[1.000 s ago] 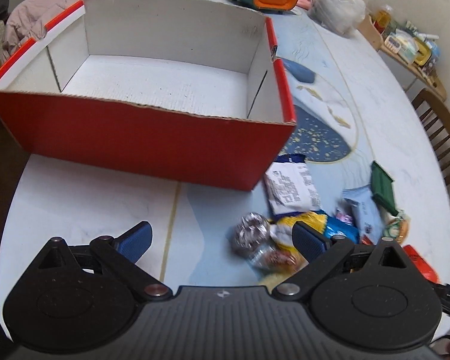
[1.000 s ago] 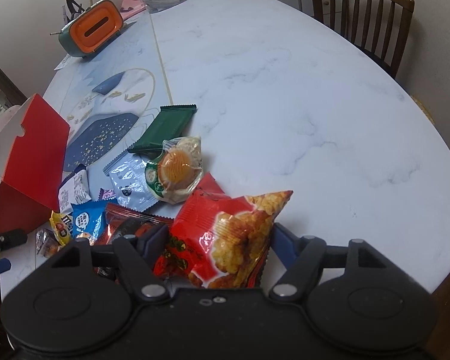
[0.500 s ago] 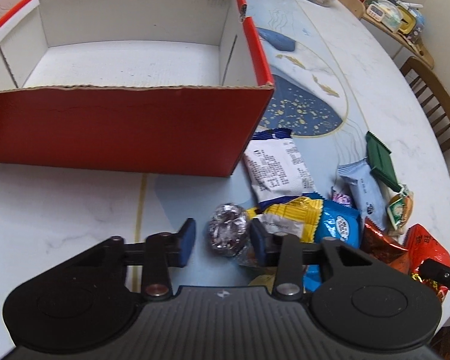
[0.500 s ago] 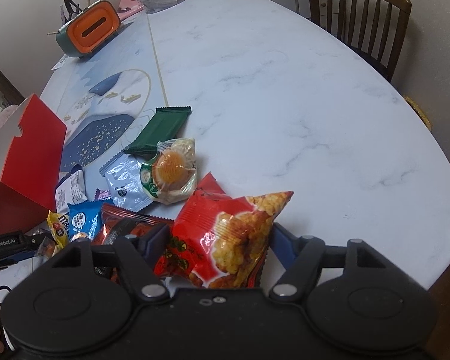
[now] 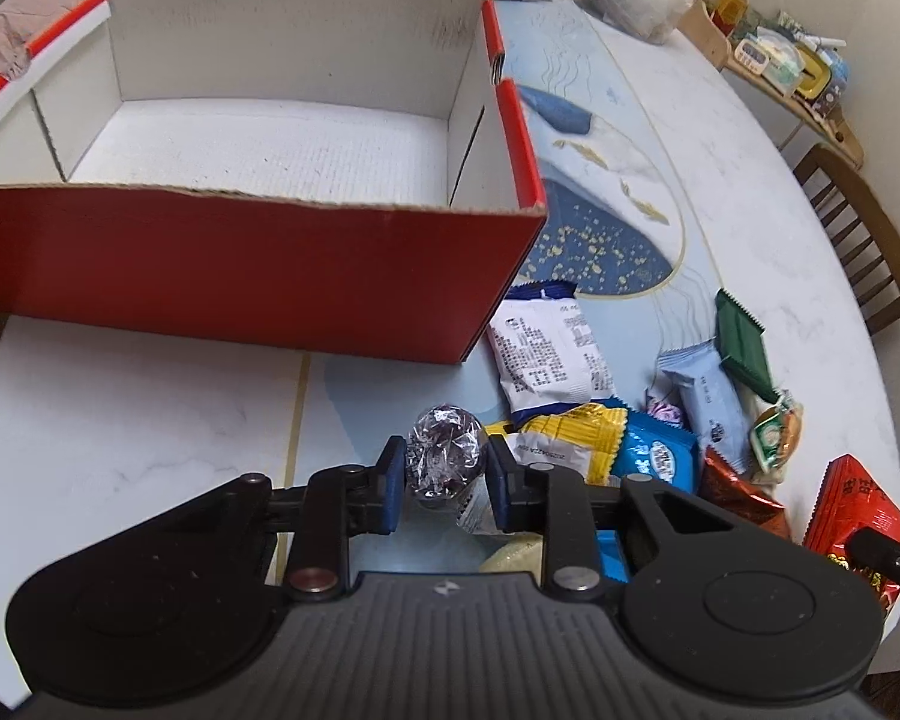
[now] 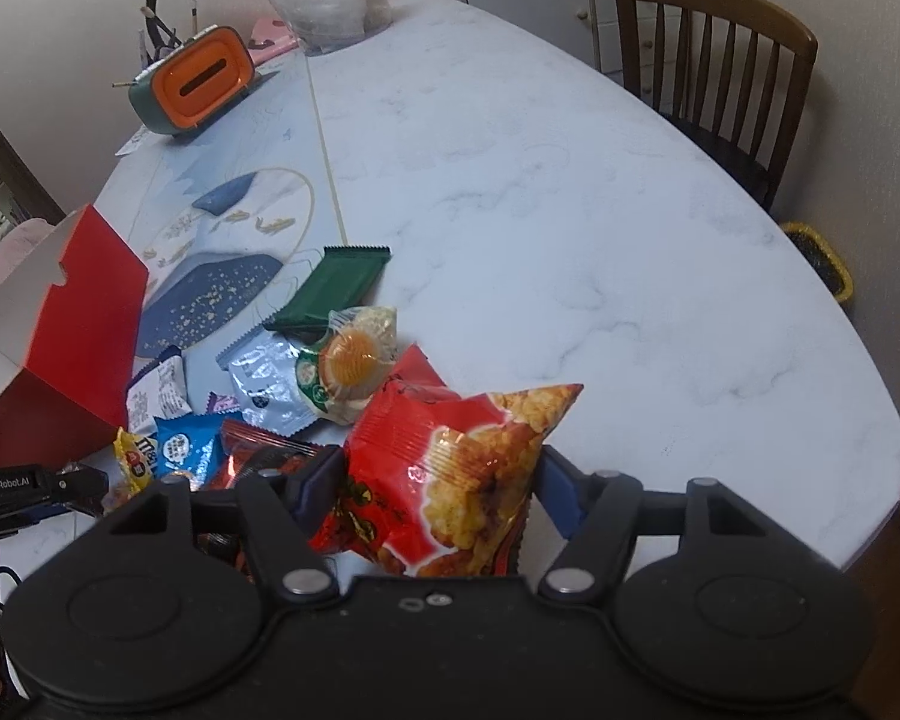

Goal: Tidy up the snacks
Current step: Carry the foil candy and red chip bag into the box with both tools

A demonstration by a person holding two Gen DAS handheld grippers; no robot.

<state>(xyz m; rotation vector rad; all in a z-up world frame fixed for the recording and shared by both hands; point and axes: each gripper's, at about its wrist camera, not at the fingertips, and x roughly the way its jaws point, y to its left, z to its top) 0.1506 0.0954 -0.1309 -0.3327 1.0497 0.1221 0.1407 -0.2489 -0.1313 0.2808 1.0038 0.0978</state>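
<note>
The left gripper (image 5: 441, 483) has just squeezed shut on the foil ball (image 5: 446, 459), ready for the empty red box (image 5: 258, 276). The right gripper (image 6: 435, 489) holds the red chip bag (image 6: 450, 474) over the desk (image 6: 570, 210).

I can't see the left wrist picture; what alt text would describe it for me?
The left tool grips a foil-wrapped ball snack between its two blue pads, just above a marble table. Behind it stands an open, empty red cardboard box with a white interior. To the right lies a heap of snack packets, including a white printed packet and a green one.
</note>
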